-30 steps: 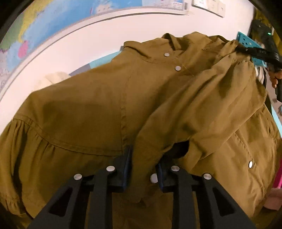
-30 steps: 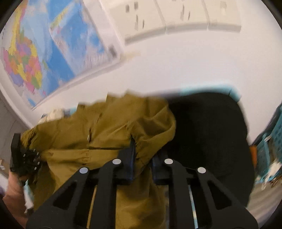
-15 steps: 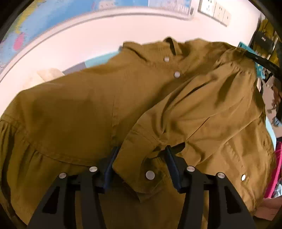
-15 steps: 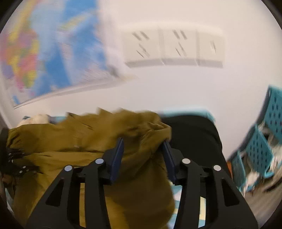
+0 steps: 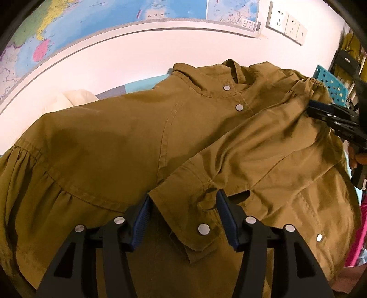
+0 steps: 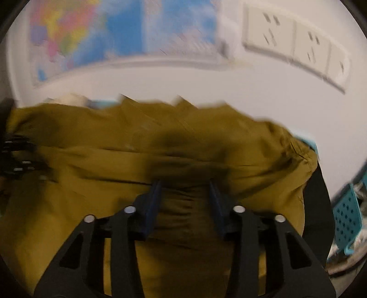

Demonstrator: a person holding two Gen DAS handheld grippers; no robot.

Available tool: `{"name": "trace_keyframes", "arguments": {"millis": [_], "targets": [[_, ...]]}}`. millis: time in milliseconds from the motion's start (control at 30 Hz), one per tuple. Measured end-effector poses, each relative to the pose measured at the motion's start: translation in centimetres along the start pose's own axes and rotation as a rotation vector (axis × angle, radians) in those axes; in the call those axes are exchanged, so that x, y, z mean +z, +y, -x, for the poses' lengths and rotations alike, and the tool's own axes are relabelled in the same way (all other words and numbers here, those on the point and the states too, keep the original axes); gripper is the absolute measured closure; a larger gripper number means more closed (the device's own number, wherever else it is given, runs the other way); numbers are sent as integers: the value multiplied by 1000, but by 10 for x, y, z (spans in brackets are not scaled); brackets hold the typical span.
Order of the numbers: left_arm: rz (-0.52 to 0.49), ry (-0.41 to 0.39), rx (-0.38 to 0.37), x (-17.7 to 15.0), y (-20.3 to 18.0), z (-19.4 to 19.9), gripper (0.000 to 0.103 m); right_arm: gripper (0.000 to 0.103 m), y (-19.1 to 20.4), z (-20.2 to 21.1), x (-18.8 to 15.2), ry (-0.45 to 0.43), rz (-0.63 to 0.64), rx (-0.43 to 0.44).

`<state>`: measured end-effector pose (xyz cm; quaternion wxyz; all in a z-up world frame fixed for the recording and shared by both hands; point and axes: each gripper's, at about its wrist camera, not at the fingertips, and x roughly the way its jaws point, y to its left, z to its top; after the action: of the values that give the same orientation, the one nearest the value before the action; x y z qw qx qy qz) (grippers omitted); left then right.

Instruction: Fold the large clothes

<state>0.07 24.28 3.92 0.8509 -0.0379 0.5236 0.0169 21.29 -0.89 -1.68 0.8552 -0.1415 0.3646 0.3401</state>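
Sleeve cuff point(image 5: 183, 201) of mustard jacket point(image 5: 103, 149) between spread left claw point(image 5: 182, 220) fingers.

Left gripper point(image 5: 183, 213) jaws spread around the olive jacket's point(image 5: 110, 155) sleeve cuff point(image 5: 188, 206); right gripper point(image 5: 321, 112) at the shoulder

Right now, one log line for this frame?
step: sleeve folded across jacket | left gripper: open, cuff between fingers | right gripper: open at shoulder

You're in a lived-in room, prob. home/study: wall map point(image 5: 96, 25), wall sockets point(image 5: 287, 21), teal plastic baskets point(image 6: 348, 220), spare clothes point(image 5: 75, 97) piled behind.
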Motion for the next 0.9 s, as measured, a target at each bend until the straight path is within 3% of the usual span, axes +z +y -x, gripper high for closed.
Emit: {"name": "trace_keyframes", "arguments": {"millis": [67,133,167,233,400,533,633,767,900], "targets": [[25,8,-7,3,3,-6,48,72,-16,-14,-1,38,-77,-16],[35,7,-25,3,6,-6,47,66,-16,-9,-1,28,-122,-3],[41,5,-29,3,7,-4,47,61,-13,-4,-2,18,-115,-6],[43,-19,-29,1,7,4,47,60,1,15,-1,-19,-84,24],[30,-138,-27,-15,7,51,44,60,62,44,1,-67,36,192],[9,-228,73,-39,11,94,40,60,112,18,4,-2,119,326],[36,-263,189,-58,27,126,39,60,145,-17,2,82,124,431],[101,-279,297,-84,54,155,38,58,175,-60,-7,174,143,429],[164,-276,376,-110,82,174,34,56,175,-52,-2,162,119,433]]}}
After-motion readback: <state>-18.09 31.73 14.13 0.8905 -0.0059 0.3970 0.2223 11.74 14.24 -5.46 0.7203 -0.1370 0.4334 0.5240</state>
